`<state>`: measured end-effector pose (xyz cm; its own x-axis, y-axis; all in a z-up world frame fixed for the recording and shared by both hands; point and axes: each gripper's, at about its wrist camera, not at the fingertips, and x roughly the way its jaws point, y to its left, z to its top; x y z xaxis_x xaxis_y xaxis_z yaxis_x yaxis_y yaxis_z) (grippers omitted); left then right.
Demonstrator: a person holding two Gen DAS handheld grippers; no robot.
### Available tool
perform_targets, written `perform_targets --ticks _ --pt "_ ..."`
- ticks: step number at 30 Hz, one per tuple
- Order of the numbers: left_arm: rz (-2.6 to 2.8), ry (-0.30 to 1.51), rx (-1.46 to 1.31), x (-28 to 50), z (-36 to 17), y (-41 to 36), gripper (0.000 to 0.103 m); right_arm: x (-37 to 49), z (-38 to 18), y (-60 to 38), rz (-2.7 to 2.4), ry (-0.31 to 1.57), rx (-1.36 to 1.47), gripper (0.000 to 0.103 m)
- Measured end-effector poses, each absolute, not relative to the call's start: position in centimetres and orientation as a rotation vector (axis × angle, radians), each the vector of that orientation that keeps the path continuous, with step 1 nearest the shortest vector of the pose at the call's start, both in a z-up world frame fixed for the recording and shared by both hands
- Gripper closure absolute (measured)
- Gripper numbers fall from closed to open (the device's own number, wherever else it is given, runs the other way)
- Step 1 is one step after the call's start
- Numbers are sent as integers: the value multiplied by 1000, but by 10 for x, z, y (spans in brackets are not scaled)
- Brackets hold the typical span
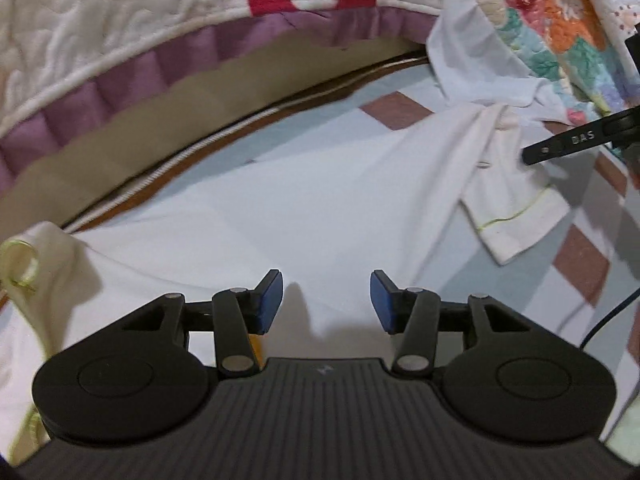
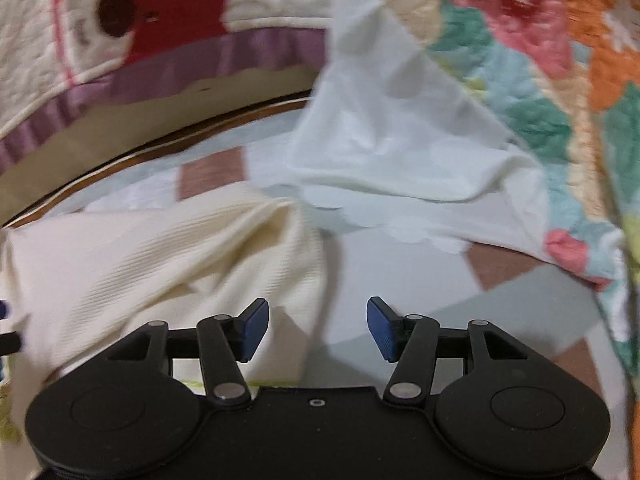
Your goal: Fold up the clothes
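Cream ribbed garment lay spread on the checked bedsheet, its sleeve bunched under my right tongs. Both right and left tongs gaped wide, holding nothing; I judged the folding barely begun, with pinching that sleeve edge next

Ahead of the left tool, whose blue pads stand wide apart, the flat white cotton garment lies smooth, an open stretch to pass over. Beyond it the quilted white bedcover with a purple pleated border rises like a wall along the far side. To the right, the colourful floral patchwork quilt closes that flank, with a crumpled white cloth draped against it. The right tool, also spread open, has bare checked bed sheet in front; the bunched cream ribbed sleeve crowds its left.
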<state>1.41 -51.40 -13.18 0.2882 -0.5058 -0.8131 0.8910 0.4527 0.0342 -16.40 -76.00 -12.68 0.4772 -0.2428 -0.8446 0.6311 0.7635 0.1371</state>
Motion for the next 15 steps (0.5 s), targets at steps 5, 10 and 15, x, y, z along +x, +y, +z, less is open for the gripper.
perform_targets --ticks 5,10,15 --pt "-989 835 635 -5 -147 -513 58 -147 -136 -748 -535 917 409 55" --pt "-956 853 587 1 -140 -505 58 -133 -118 -759 -539 734 271 98" --pt "-941 843 574 4 -136 -495 56 -160 -47 -723 -722 397 -223 98"
